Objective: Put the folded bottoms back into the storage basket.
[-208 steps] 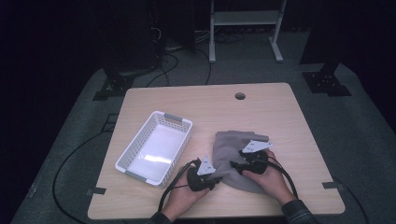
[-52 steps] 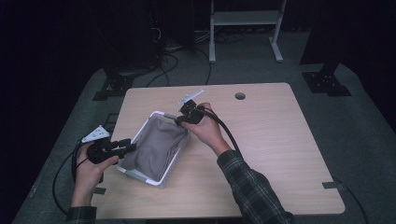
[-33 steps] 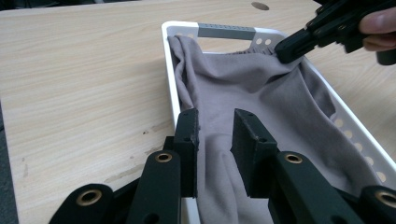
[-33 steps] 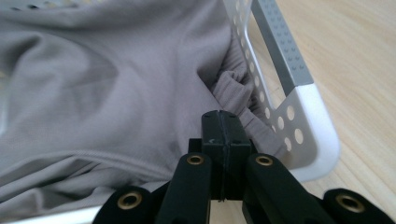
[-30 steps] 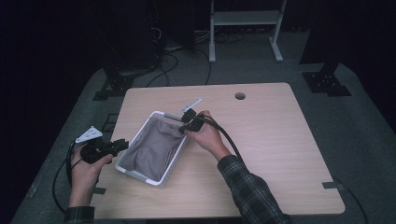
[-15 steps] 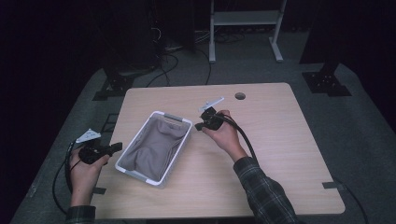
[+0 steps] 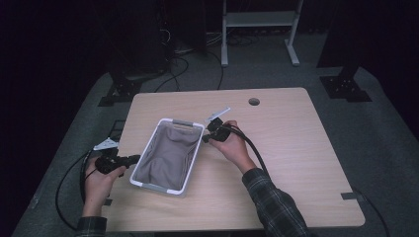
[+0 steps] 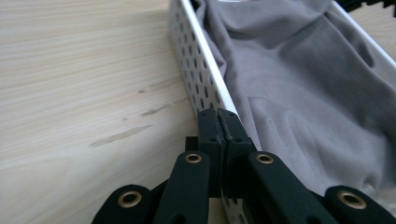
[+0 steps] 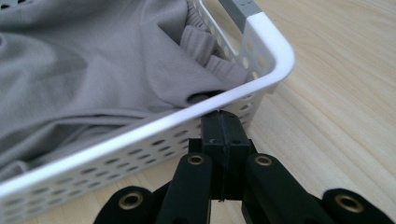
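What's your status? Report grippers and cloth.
Left gripper and right gripper shut, empty, outside the basket. Grey cloth lies inside it. Nothing in the way.

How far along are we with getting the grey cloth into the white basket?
Done: the grey cloth lies inside the white basket, none of it on the table. In hand: nothing; the left gripper and the right gripper are both shut and empty, just outside the basket's walls. Left: little that I can see, perhaps tucking down the ribbed edge near the rim and drawing both hands away.
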### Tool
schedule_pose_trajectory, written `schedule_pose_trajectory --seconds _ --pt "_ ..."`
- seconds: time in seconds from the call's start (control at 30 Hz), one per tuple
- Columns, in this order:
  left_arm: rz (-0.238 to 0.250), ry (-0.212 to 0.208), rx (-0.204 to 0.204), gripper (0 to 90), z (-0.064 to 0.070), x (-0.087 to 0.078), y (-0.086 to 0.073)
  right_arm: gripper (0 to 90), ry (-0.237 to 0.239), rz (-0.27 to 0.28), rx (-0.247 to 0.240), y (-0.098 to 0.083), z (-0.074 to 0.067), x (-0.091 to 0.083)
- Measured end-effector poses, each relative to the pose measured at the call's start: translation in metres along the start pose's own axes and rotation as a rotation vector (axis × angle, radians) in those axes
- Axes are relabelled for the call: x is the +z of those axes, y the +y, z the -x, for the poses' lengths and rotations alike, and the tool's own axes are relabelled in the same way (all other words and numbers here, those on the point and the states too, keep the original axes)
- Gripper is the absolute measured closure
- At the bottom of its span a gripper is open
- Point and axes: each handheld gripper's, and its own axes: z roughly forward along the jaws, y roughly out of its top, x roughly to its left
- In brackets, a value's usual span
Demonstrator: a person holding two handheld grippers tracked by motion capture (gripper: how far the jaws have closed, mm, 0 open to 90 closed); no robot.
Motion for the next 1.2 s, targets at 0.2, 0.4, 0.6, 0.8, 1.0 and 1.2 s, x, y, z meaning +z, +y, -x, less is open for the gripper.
schedule_pose_trajectory --seconds 0.2,0.4,0.6,0.8,1.0,1.2 --pt "-0.024 -0.039 0.019 87.4 0.012 0.009 0.003 89.4 -0.011 -0.008 -0.002 -0.001 0.002 -0.002" --pt "-0.039 -0.053 0.041 86.3 0.019 0.014 0.005 89.4 -0.018 -0.008 0.003 -0.001 0.003 -0.004" --pt "-0.049 -0.032 0.056 83.0 0.02 0.017 0.005 89.4 -0.019 0.002 0.004 -0.002 0.005 -0.006" --pt "-0.059 0.062 0.081 66.4 0.012 0.015 0.003 69.1 -0.043 0.037 0.006 -0.005 0.009 -0.017" --pt "-0.054 0.139 0.085 39.6 0.003 0.018 -0.001 43.7 -0.092 0.069 -0.012 -0.018 0.019 -0.038" --pt "-0.066 0.194 0.106 25.2 -0.002 0.02 -0.006 37.3 -0.119 0.085 -0.01 -0.046 0.031 -0.06"
